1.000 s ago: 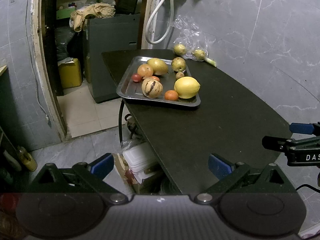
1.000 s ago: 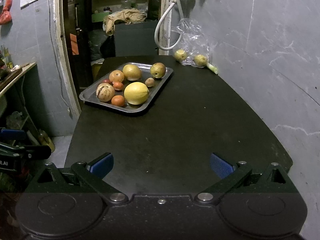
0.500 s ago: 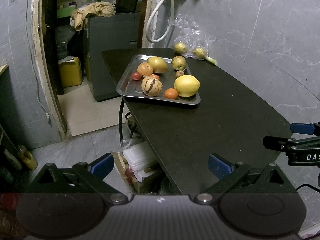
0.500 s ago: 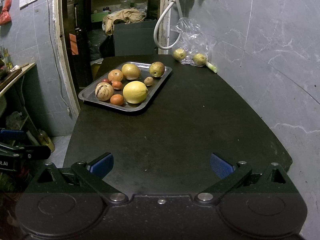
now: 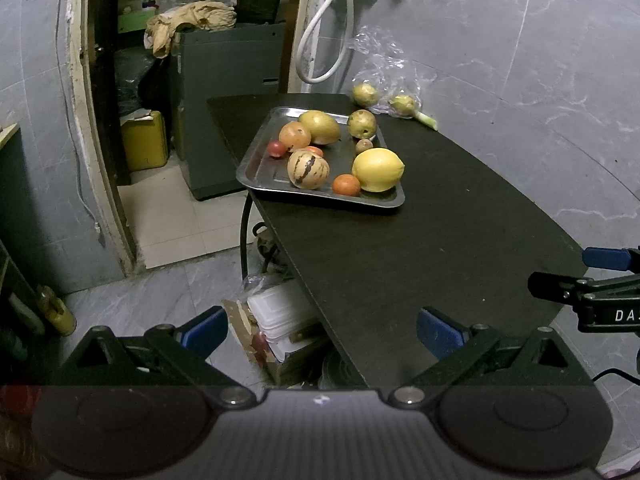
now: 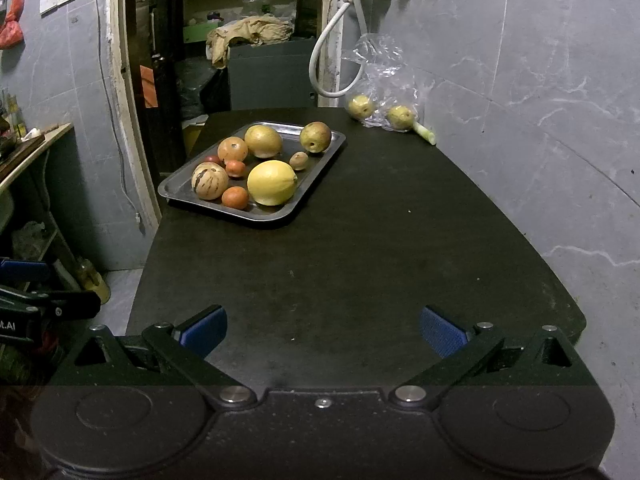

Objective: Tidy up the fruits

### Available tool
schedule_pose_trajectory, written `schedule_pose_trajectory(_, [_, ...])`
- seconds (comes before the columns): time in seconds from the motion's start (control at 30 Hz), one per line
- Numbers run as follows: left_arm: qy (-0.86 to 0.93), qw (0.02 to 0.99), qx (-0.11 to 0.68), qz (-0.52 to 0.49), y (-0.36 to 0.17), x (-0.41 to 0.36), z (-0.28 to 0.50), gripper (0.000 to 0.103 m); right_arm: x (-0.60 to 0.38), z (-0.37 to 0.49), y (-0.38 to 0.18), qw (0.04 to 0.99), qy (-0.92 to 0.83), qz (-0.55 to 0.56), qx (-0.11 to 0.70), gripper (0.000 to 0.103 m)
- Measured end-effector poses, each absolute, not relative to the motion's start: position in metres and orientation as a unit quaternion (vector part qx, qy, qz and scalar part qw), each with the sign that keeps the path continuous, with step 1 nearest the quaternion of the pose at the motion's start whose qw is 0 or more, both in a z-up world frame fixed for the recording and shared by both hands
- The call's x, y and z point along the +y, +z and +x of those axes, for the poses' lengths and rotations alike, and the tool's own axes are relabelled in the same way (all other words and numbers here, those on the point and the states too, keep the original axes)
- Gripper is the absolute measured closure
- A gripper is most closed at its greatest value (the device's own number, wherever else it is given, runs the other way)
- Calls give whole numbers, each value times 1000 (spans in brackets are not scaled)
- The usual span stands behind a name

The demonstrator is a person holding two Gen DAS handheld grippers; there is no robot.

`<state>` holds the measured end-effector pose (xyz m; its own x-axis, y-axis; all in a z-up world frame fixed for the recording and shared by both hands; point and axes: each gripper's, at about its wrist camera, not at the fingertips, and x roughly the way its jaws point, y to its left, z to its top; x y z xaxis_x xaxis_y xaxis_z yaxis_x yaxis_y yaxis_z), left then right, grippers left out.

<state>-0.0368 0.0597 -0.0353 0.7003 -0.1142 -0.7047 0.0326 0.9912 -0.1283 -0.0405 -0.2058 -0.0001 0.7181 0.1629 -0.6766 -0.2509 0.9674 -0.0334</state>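
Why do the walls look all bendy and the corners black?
Fisheye lenses: in the left wrist view the wall seams curve and the corners go black; in the right wrist view the table edge bows too. Light is dim, yet the tray stays sharp.

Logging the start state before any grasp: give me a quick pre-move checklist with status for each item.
1. Left hand-held gripper open and empty: ok.
2. Right hand-held gripper open and empty: ok.
3. Tray fully on the table: not ok, its left edge sits at or slightly past the table edge.
4. Fruit on the tray reachable from above, nothing covering it: ok. The lemon and orange lie nearest.
5. Two pears outside the tray by the wall, at or in a plastic bag: cannot tell if they are free of it.
6. Path from both grippers to the tray unobstructed: ok.
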Motion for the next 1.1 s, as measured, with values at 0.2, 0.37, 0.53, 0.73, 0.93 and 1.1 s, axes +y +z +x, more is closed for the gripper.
schedule_pose_trajectory(0.2, [-40, 920, 385, -53, -35, 60, -37, 1, -206, -40, 0, 925, 112, -61, 359, 1])
schedule_pose_trajectory(0.37, [-40, 920, 386, -53, -35, 60, -37, 1, -205, -40, 0, 925, 112, -61, 359, 1])
schedule_pose_trajectory(0.53, [-38, 920, 387, -55, -36, 60, -34, 1, -205, -41, -1, 924, 112, -62, 360, 1])
schedule_pose_trajectory(0.73, [-38, 919, 388, -55, -36, 60, -35, 1, -205, -41, 0, 924, 112, -61, 361, 1])
schedule_pose_trajectory(0.93, [-38, 919, 388, -55, -36, 60, -34, 1, -205, -41, -1, 924, 111, -61, 361, 1])
schedule_pose_trajectory(1.1, [-38, 919, 388, -55, -36, 60, -34, 1, -205, -41, -1, 924, 111, -61, 361, 1])
